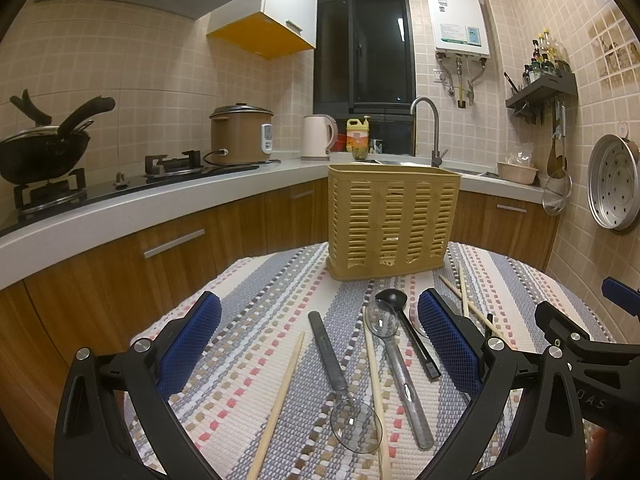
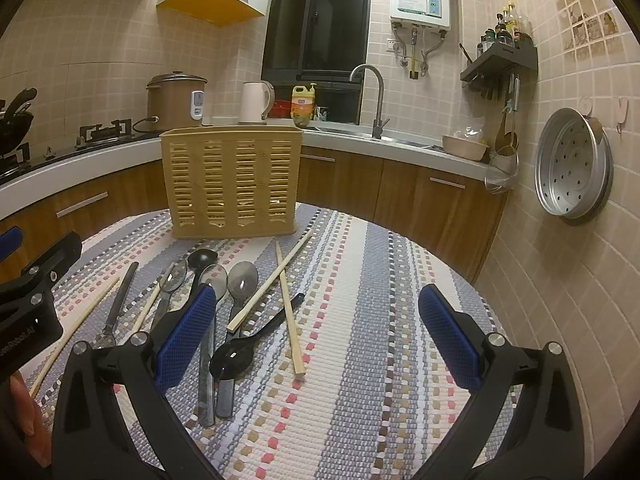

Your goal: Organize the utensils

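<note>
Right wrist: both claws gape empty; crossed chopsticks [image 2: 280,280] overlie spoons [image 2: 240,284] before slatted basket [image 2: 230,182].

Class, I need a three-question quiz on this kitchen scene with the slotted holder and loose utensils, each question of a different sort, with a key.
1. True or false: the yellow holder stands upright on the striped mat.
2. Multiple choice: the two crossed chopsticks lie (A) inside the holder, (B) on the mat in front of the holder, (C) in the sink.
3. Fill in: the left claw and the right claw both have their jaws ____.

Key: 1 true; 2 B; 3 open, with nothing gripped between them.
</note>
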`<state>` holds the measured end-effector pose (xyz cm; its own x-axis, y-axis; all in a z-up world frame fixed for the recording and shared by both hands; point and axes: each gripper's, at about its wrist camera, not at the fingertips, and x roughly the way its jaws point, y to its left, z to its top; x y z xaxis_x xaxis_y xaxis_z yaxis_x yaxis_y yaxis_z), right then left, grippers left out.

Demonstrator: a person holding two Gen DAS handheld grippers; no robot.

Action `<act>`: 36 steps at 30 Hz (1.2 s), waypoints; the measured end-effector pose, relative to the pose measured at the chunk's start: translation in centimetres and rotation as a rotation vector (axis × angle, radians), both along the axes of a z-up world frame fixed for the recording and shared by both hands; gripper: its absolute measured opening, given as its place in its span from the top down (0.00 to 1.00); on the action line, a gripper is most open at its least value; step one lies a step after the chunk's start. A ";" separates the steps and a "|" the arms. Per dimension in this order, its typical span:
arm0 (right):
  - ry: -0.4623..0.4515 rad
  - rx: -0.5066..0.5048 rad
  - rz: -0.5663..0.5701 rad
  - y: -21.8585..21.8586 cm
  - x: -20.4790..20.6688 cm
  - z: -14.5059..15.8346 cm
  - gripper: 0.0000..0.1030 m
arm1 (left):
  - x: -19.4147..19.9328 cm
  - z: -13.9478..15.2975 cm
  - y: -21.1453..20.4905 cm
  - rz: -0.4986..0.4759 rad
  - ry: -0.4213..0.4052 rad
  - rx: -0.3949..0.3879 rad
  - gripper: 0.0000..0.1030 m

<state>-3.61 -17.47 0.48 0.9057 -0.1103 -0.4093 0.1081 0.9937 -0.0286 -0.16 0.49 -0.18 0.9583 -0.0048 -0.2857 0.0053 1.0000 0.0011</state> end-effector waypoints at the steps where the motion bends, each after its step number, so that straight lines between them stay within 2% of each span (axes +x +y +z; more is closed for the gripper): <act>1: -0.001 0.001 -0.001 0.0 0.0 0.0 0.06 | 0.0 0.0 0.0 -0.001 0.000 0.000 0.07; 6: -0.010 0.016 -0.035 -0.5 -0.1 0.1 0.06 | 0.4 -0.4 0.1 -0.012 0.020 -0.019 0.07; 10: -0.025 0.087 -0.034 -1.9 -0.2 0.0 0.06 | 1.3 -0.6 1.4 -0.064 0.091 -0.087 0.07; 13: 0.048 0.137 -0.027 -2.8 0.9 -0.3 0.06 | 2.0 -0.4 2.3 -0.139 0.156 -0.104 0.09; 15: 0.117 0.166 0.004 -3.3 1.9 -0.5 0.06 | 3.0 0.1 3.3 -0.197 0.232 -0.105 0.15; 17: 0.176 0.151 0.010 -3.3 2.7 -0.7 0.06 | 4.2 0.4 4.4 -0.250 0.301 -0.124 0.20; 19: 0.236 0.135 0.045 -3.1 3.7 -0.9 0.07 | 5.7 0.5 5.4 -0.287 0.379 -0.144 0.21; 23: 0.324 0.128 0.112 -3.0 5.3 -0.6 0.20 | 9.9 -0.6 6.6 -0.352 0.567 -0.219 0.36; 25: 0.362 0.134 0.142 -2.9 6.4 -0.4 0.24 | 11.7 -1.5 6.8 -0.370 0.638 -0.258 0.36; 26: 0.383 0.144 0.158 -3.0 7.1 -0.3 0.29 | 12.5 -2.0 6.7 -0.379 0.670 -0.278 0.39; 27: 0.404 0.156 0.172 -3.1 7.6 -0.3 0.35 | 13.4 -2.6 6.5 -0.378 0.699 -0.291 0.47; 29: 0.454 0.184 0.189 -3.4 9.1 -0.3 0.42 | 14.7 -3.8 6.2 -0.357 0.757 -0.286 0.50; 31: 0.496 0.226 0.197 -4.0 10.2 -0.4 0.44 | 15.4 -4.4 5.8 -0.351 0.786 -0.279 0.51; 32: 0.515 0.248 0.204 -4.3 10.7 -0.5 0.44 | 15.5 -4.6 5.7 -0.338 0.788 -0.275 0.56; 36: 0.557 0.265 0.216 -4.6 11.7 -1.0 0.45 | 15.1 -4.0 6.1 -0.326 0.759 -0.262 0.56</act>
